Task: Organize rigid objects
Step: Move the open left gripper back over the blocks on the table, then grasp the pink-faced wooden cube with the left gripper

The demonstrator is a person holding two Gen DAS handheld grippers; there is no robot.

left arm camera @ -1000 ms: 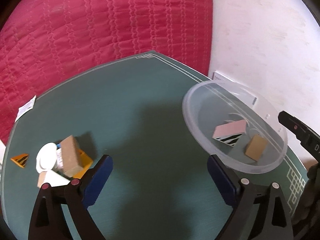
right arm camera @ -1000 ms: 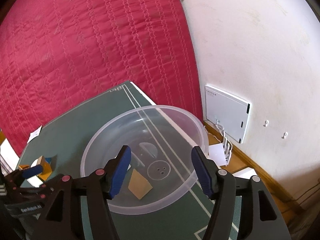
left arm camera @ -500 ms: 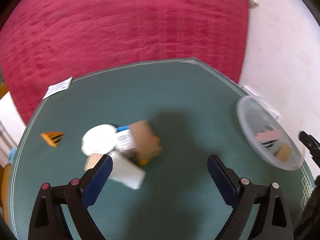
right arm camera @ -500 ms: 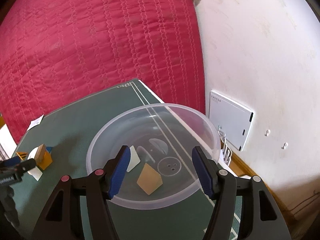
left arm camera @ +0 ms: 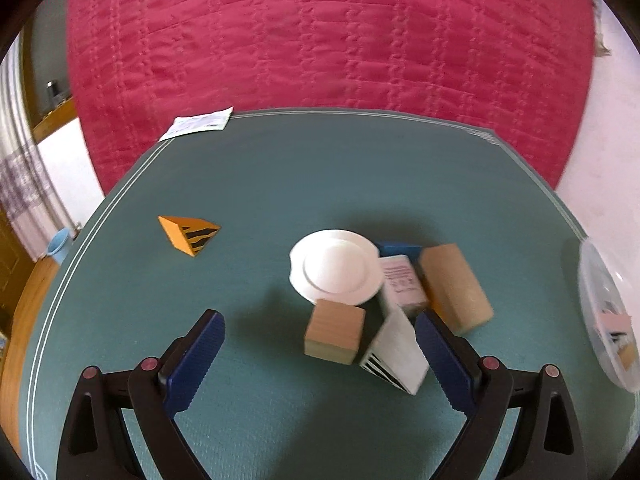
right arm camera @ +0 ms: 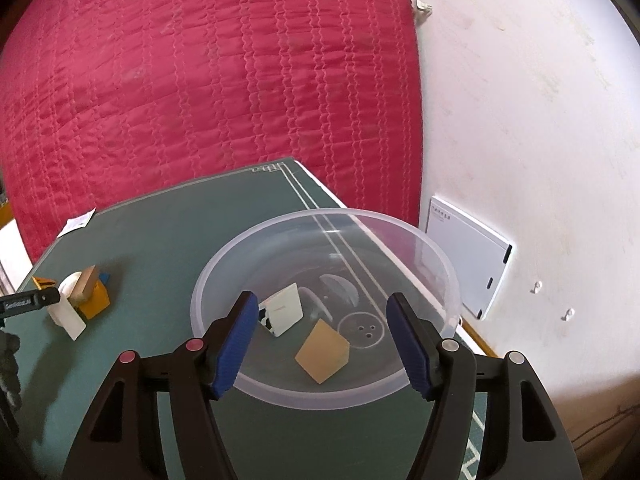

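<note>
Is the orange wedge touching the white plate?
No, in the left wrist view the orange wedge lies alone on the green mat, with bare mat between it and the white plate.

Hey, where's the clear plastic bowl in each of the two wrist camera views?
Left wrist view: the clear plastic bowl is cut off at the far right edge, right of the block pile.
Right wrist view: the bowl fills the centre, just beyond the gripper's fingers, with two blocks inside.
Shared landmark: the white round lid in the block pile, at far left in the right wrist view.
</note>
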